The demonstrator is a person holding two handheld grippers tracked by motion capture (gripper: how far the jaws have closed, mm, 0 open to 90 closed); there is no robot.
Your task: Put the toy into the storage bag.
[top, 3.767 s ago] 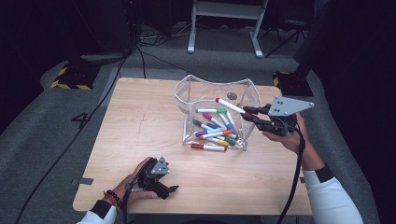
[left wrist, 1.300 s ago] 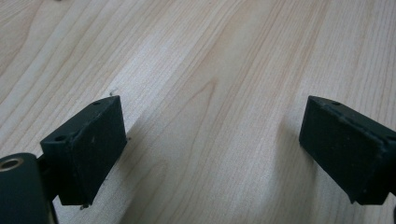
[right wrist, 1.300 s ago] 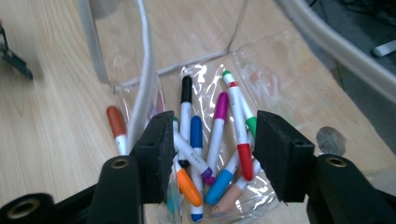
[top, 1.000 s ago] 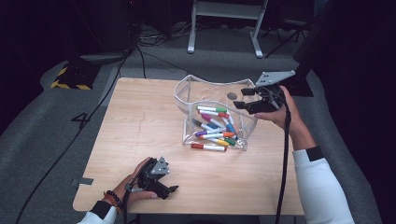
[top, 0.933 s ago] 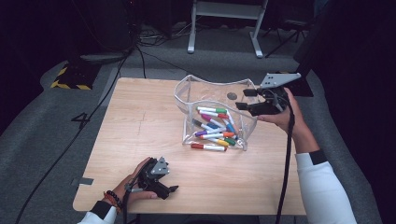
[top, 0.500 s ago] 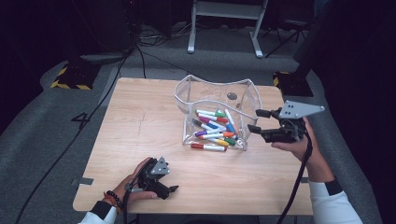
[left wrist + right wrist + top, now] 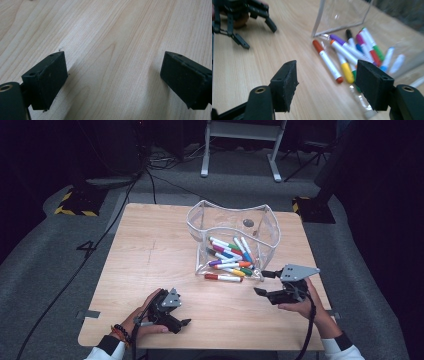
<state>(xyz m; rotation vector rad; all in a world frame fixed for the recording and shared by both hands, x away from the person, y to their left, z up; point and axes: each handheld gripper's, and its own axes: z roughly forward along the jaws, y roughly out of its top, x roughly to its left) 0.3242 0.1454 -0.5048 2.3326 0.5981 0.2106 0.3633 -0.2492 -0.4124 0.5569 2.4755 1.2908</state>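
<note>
The red marker (image 7: 327,61) on the counter (image 7: 150,250) is judged light, stiff and slippery, best gripped mid-barrel. The right gripper (image 7: 332,87) fingers, just opened wider, are held apart and empty; the left gripper (image 7: 113,82) fingers are likewise apart.

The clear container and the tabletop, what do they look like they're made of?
The container looks like thin, flexible clear plastic with a glossy finish: you see the markers through its walls, and the walls bow in a wavy outline. The tabletop looks like light wood or wood-pattern laminate with a matte finish: grain lines run across it in the left gripper view, though the pictures can't settle which.
</note>
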